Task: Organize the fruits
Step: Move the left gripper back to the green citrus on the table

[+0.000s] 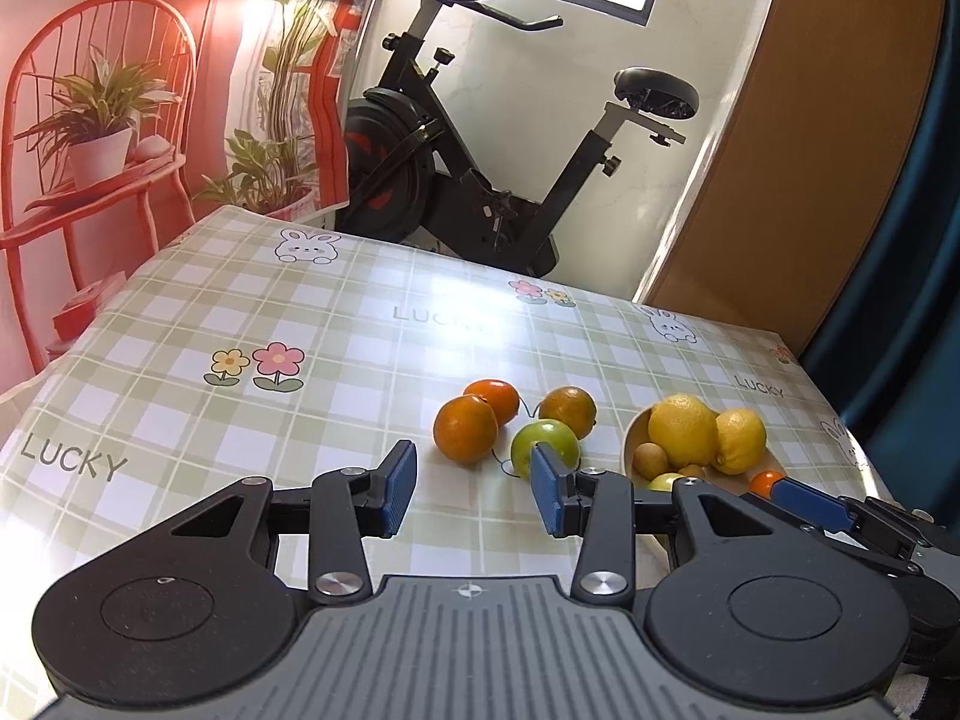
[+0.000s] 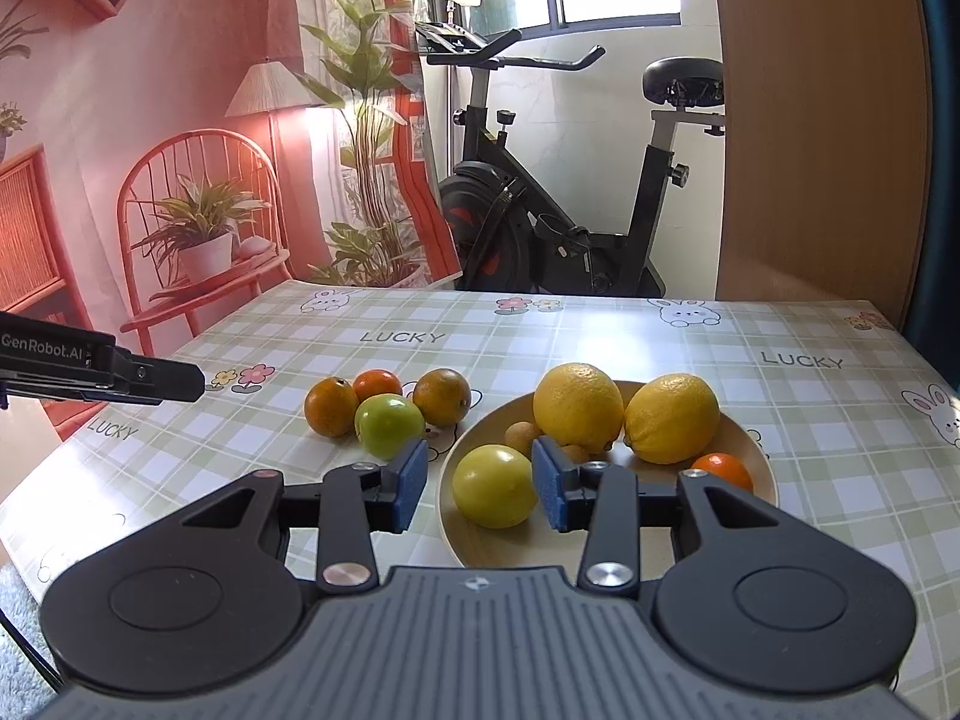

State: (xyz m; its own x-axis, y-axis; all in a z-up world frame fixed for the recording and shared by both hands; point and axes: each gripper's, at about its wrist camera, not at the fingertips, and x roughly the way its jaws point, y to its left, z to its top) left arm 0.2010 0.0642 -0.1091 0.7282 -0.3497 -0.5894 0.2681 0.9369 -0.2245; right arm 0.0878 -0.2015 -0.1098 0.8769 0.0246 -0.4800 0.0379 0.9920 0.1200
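A beige bowl (image 2: 744,438) on the checked table holds two lemons (image 2: 579,405) (image 2: 672,417), a yellow-green fruit (image 2: 493,486), a small orange (image 2: 723,471) and small brown fruits (image 2: 519,436). Left of the bowl lie three oranges (image 2: 330,407) (image 2: 377,384) (image 2: 442,396) and a green apple (image 2: 389,425). My right gripper (image 2: 480,489) is open, its jaws either side of the yellow-green fruit above the bowl. My left gripper (image 1: 474,492) is open and empty, just short of the oranges (image 1: 465,429) and the green apple (image 1: 545,444). The bowl's rim (image 1: 630,438) shows at the right in the left wrist view.
The table (image 2: 600,336) has a green plaid cloth with "LUCKY" prints. An exercise bike (image 2: 558,228) stands behind the far edge. A printed backdrop (image 2: 180,150) hangs at the left, a wooden panel (image 2: 810,120) at the right. The left gripper's side (image 2: 102,372) shows at the left.
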